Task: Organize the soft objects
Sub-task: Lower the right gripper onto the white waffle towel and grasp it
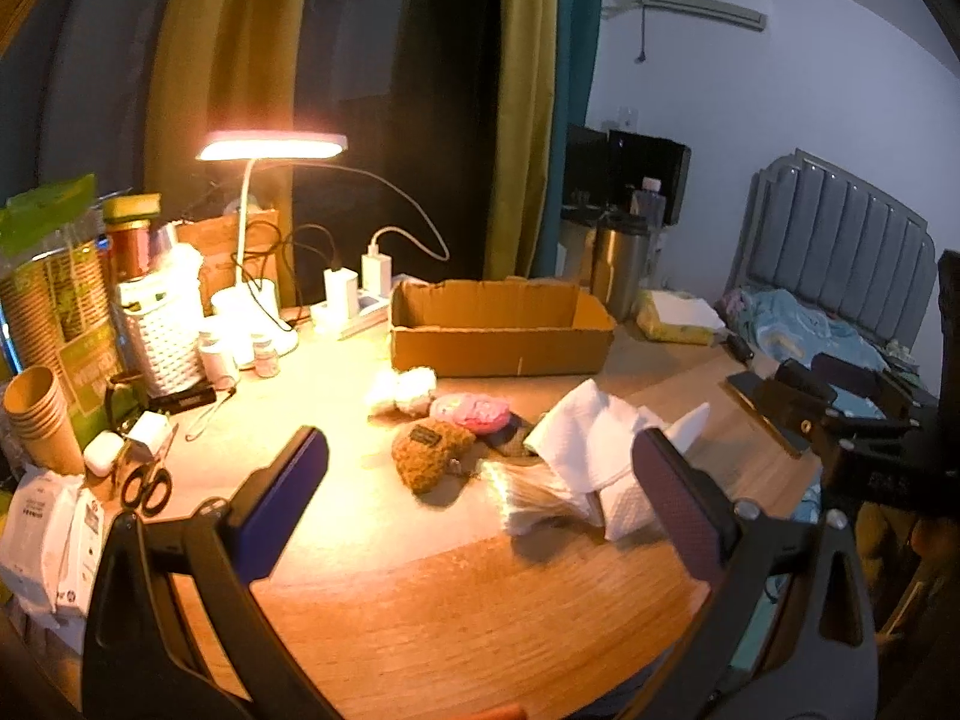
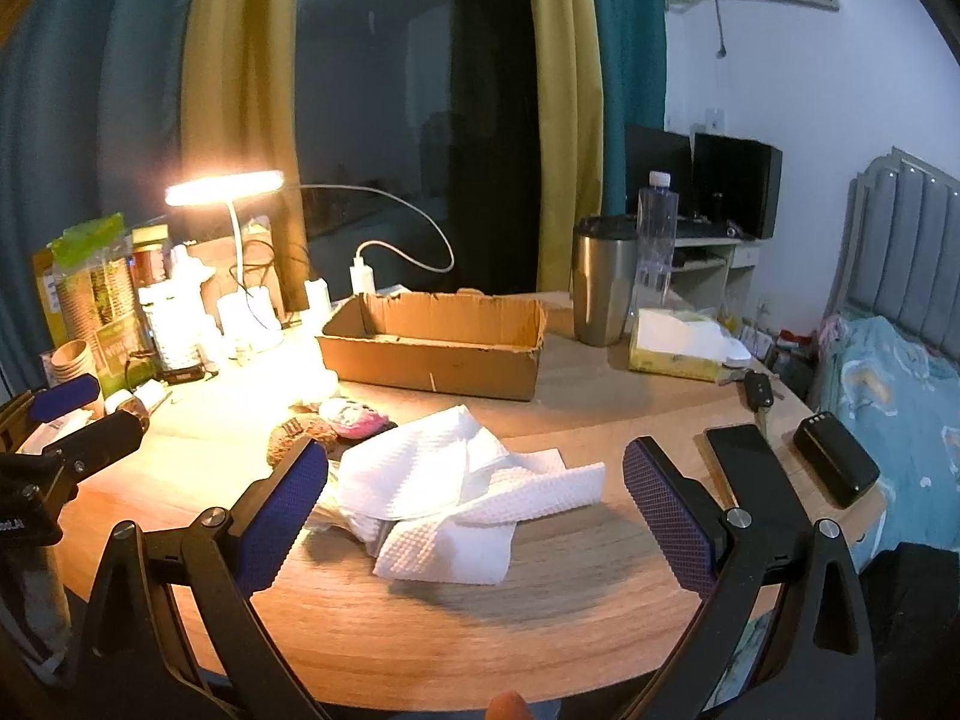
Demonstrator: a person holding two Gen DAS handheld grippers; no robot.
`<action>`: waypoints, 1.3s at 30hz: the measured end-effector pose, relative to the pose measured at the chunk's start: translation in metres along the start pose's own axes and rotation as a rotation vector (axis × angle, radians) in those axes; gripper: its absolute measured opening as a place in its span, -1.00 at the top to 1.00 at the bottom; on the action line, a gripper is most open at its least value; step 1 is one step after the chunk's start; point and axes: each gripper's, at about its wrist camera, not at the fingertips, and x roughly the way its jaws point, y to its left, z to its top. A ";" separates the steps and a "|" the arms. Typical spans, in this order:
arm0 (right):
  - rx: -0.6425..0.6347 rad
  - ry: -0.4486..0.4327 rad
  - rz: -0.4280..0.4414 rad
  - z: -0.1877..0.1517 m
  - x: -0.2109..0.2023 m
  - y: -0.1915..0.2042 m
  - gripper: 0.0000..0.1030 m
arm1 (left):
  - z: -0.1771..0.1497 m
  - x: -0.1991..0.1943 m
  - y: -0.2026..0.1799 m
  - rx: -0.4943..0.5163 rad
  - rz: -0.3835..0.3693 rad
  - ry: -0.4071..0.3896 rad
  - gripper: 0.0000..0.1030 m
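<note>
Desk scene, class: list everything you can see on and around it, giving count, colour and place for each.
Cardboard box: one, brown, open, nothing seen inside, desk middle back.
Paper towels: crumpled pile, white, desk front.
Brown plush: one, left of the towels.
Pink plush: one, behind the brown one.
White fluffy plush: one, before the box.
Desk lamp: one, white, lit, back left.
Steel tumbler: one, right of the box.
Water bottle: one, clear, beside the tumbler.
Tissue pack: one, yellow.
Phone: one, black, right edge.
Scissors: one, black.
Paper cups: stack, brown, far left.
Left gripper: open.
Right gripper: open.
</note>
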 end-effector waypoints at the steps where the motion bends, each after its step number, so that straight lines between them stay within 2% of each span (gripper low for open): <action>1: 0.001 0.008 0.002 0.000 0.004 -0.002 -0.96 | 0.000 0.006 0.000 0.000 -0.003 0.011 -0.97; 16: -0.029 0.147 0.083 0.006 0.085 -0.003 -0.95 | 0.001 0.084 0.016 -0.047 0.031 0.142 -0.97; 19: -0.037 0.174 0.101 0.006 0.103 0.000 -0.82 | 0.000 0.098 0.020 -0.056 0.038 0.163 -0.97; 24: -0.046 0.221 0.122 0.004 0.133 0.007 -0.77 | -0.004 0.119 0.029 -0.075 0.042 0.196 -0.97; 27: -0.051 0.246 0.133 0.005 0.147 0.010 -0.60 | -0.005 0.129 0.033 -0.084 0.043 0.212 -0.97; 39: -0.098 0.324 0.158 0.001 0.186 0.033 -0.60 | -0.012 0.148 0.047 -0.122 0.039 0.256 -0.97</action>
